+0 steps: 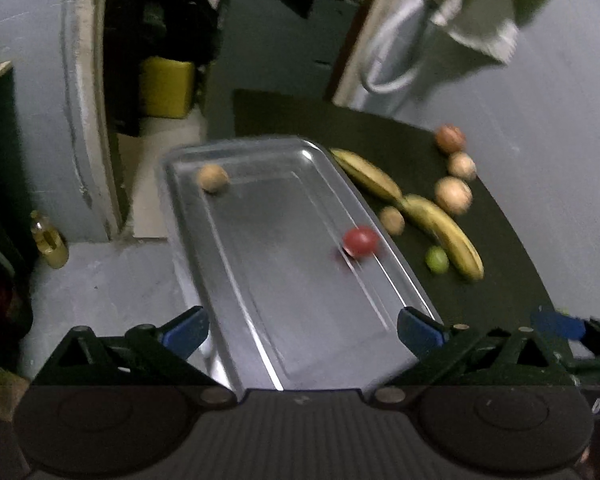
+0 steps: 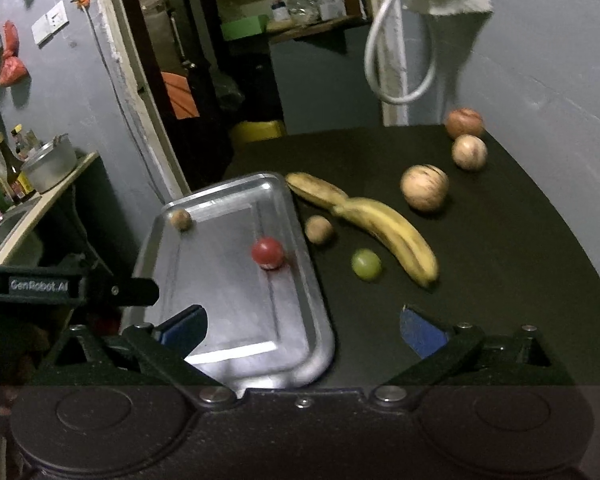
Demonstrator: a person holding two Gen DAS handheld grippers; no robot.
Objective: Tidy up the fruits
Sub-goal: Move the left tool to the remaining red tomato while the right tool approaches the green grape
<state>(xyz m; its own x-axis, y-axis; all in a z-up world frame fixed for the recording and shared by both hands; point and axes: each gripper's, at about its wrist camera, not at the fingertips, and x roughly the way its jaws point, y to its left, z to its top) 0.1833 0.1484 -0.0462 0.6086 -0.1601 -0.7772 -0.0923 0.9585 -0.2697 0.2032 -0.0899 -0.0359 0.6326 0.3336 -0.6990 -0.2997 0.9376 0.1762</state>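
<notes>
Silver metal, rectangular and shallow, the tray lies at the left edge of the dark round bench; its long axis runs from the near side toward the far wall, and its left long side seems to reach past the bench rim. Inside it a small red round fruit sits near the right long rim, and a small brown round fruit sits in the far left corner; most of the tray floor is free. Just right of the tray lie two yellow bananas, joined end to end, pointing from the far left to the near right. A small brown fruit and a green round fruit lie between tray and bananas. Three bigger tan and reddish round fruits stand in a line toward the far right edge. The near right part of the bench is open.

The left tool is spread wide over the near end of the tray, holding nothing. The right tool is also wide and empty, above the tray's near right corner.

Behind are a grey wall and a dark doorway.
</notes>
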